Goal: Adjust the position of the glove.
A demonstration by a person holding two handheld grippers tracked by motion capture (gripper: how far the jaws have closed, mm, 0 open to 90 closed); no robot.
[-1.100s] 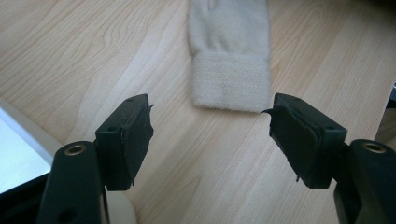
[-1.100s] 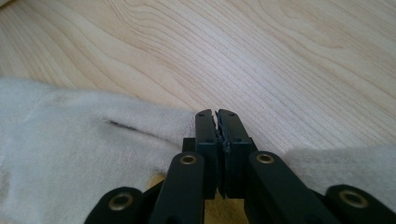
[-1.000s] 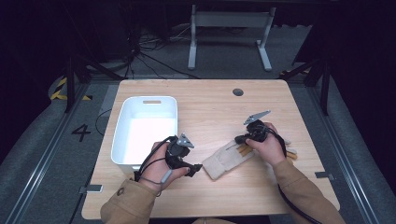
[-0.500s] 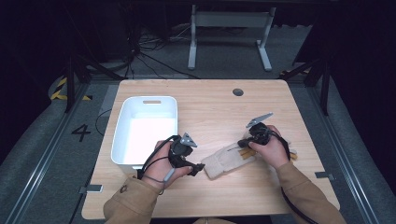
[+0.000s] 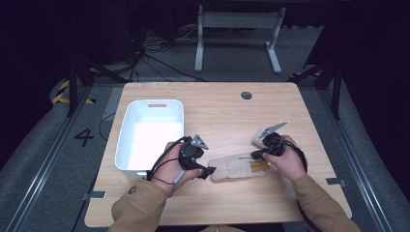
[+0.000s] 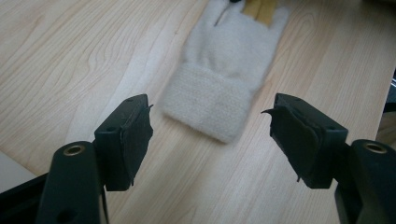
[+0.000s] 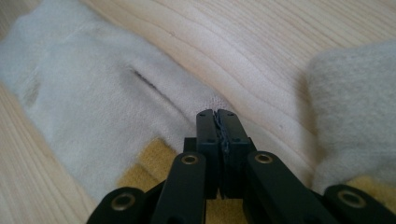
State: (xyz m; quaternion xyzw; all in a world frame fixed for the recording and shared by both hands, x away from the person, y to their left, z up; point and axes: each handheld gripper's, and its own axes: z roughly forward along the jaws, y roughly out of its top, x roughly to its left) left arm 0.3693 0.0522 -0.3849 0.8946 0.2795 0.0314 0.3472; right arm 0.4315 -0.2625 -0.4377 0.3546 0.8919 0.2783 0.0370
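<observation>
Two grippers at a cream knitted glove on a pale wood-grain table.

From the left: a white rectangular plastic bin (image 5: pixel 150 135) near the table's (image 5: pixel 217 111) left edge; the left gripper (image 5: pixel 205 170), jaws spread wide and empty, just short of the cream knitted glove's (image 5: pixel 237 167) ribbed cuff. Its own view shows the fuzzy knit (image 6: pixel 224 70). The right gripper (image 5: pixel 252 155), jaws pressed together, sits at the mustard-yellow fingertips; whether it pinches fabric is unclear. A second cream glove (image 7: pixel 355 112) lies beside it.
</observation>
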